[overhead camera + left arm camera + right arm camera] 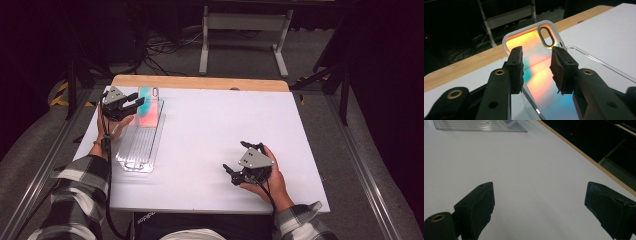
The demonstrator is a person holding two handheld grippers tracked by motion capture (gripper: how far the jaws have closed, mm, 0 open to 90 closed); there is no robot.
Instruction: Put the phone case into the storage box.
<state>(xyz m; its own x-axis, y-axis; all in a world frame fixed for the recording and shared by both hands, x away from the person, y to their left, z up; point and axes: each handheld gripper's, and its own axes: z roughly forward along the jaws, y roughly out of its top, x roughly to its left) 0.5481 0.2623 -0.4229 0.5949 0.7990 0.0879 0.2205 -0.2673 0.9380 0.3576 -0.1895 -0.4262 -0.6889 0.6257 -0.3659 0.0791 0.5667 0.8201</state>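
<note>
Left tongs (pixel 536 72) narrowly straddle the iridescent phone case (pixel 536 47) in its clear tray (pixel 142 142)—light, slick, flexible, best pinched by its rim; right tongs (pixel 539 212) gape wide.

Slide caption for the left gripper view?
Left gripper, jaws apart, straddles an iridescent phone case leaning in a clear tray on the white table.

Phone case (pixel 541 75) — lower end cut off, partly jaw-hidden.
</note>
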